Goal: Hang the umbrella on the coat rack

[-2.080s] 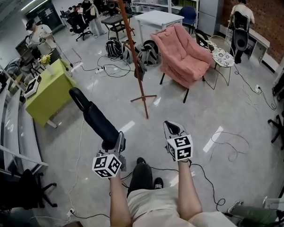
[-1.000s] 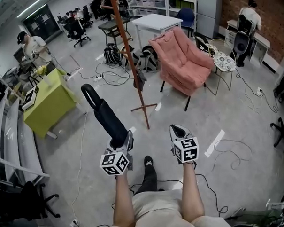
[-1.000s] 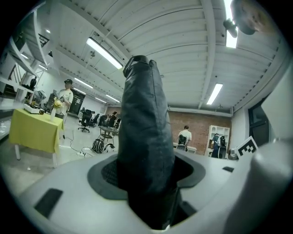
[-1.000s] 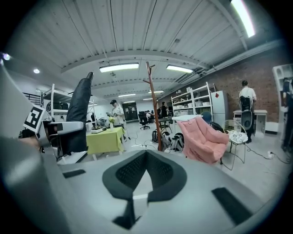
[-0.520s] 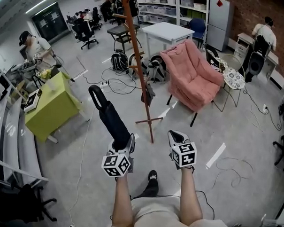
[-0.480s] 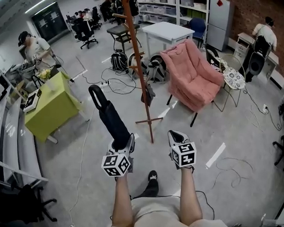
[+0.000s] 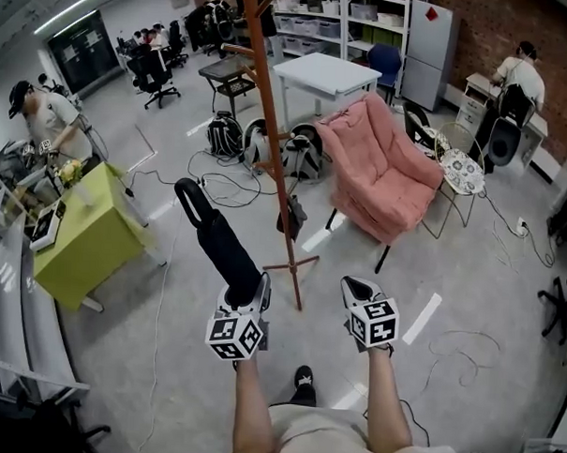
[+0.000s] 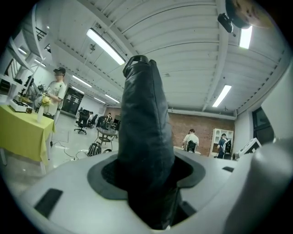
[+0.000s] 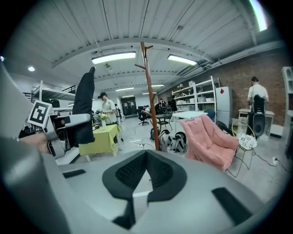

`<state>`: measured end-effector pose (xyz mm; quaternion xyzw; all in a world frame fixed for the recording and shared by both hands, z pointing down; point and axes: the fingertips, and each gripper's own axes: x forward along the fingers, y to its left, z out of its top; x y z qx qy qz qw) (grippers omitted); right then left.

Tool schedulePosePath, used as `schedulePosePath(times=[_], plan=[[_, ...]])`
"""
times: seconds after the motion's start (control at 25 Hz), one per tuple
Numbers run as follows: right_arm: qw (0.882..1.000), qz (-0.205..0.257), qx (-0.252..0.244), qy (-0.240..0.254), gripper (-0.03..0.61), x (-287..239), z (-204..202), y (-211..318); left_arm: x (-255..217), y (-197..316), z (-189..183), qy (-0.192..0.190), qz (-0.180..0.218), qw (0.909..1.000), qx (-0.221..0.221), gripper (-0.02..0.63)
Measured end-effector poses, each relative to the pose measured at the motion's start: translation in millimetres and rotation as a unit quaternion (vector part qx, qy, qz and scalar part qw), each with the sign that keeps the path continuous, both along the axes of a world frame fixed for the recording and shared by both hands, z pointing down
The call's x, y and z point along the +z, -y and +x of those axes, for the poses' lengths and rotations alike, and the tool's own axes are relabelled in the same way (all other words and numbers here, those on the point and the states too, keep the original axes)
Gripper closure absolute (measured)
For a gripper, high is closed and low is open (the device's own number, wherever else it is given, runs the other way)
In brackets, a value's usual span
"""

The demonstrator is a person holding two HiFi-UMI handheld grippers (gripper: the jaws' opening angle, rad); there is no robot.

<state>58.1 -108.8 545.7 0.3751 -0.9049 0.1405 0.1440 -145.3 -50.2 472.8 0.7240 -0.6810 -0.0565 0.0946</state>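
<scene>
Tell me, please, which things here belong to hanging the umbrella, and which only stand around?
For the job:
- umbrella, gripped by the left gripper
- coat rack
- right gripper, shut and empty

Just standing around:
- armchair
- green table
- white table
- backpack
- side table

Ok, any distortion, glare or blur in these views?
Head view: sharp, evenly lit, wide-angle bend toward the edges. Left gripper view: fisheye, black corners, the umbrella fills the centre, a ceiling lamp blows out. Right gripper view: same fisheye, right claw soft, room sharp.
</scene>
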Motion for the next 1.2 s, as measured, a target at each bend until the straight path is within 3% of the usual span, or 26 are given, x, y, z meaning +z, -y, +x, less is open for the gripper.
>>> schedulePosePath(times=[0.28,0.52,1.2], plan=[[0.997,0.017,0.013,-0.067,0.574,13,-10,24,25,33,-15,-0.03,0.004,0.9995,0.012,0.351],[0.999,0.036,0.019,-0.025,0.574,-2,-36,45,40,49,-45,-0.049,0.001,0.9988,0.0,0.351],[1.0,0.013,-0.001,-0.008,0.574,10,-88,92,22,92,-76,0.0,0.001,1.0,0.008,0.351]])
